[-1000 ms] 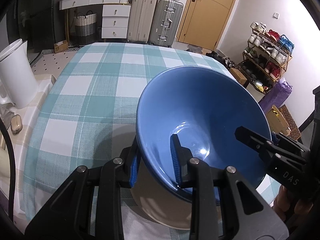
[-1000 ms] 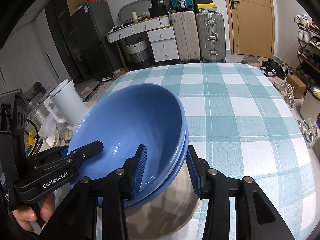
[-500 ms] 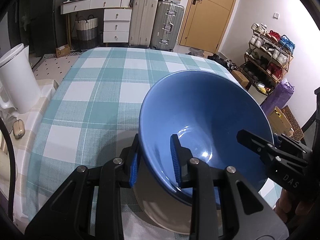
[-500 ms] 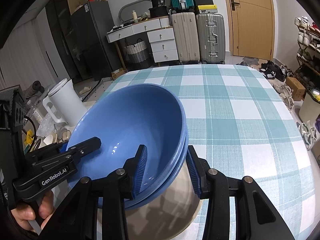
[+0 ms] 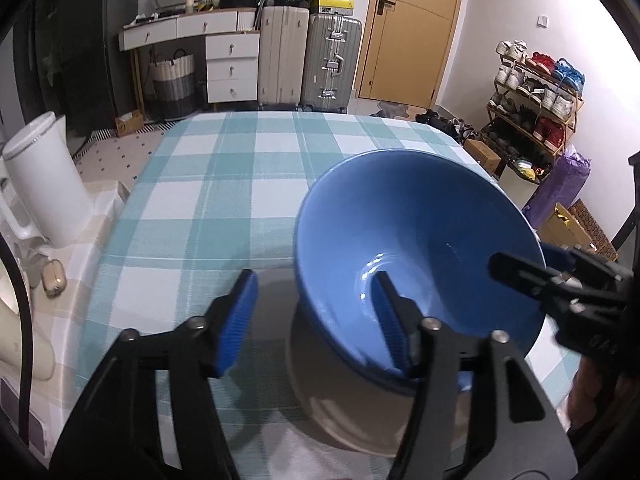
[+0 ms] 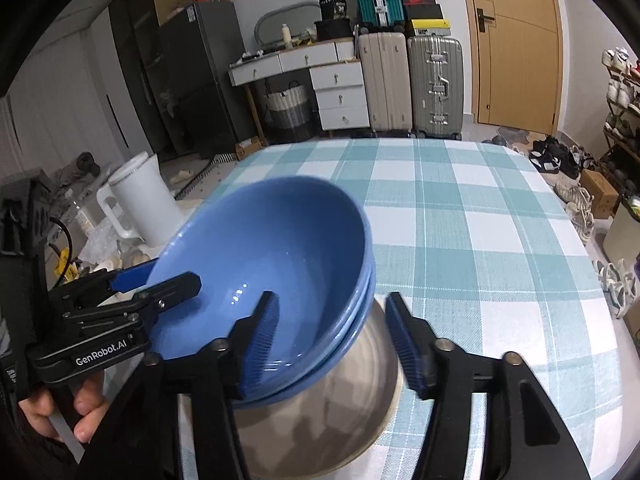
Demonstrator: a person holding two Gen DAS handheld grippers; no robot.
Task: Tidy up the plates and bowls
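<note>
Both grippers, left gripper (image 5: 314, 312) marked "GenRobot.AI" and right gripper (image 6: 330, 338), now opening off blue bowl (image 5: 416, 248) rim.

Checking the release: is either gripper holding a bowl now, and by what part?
Neither. Both grippers' jaws are opening astride the rim of the blue bowls: left gripper, right gripper. No pad presses it. The bowls sit on the plate.

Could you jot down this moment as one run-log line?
left gripper: opening, straddling rim | right gripper: opening, straddling rim | blue bowls: stacked on checked tablecloth
</note>
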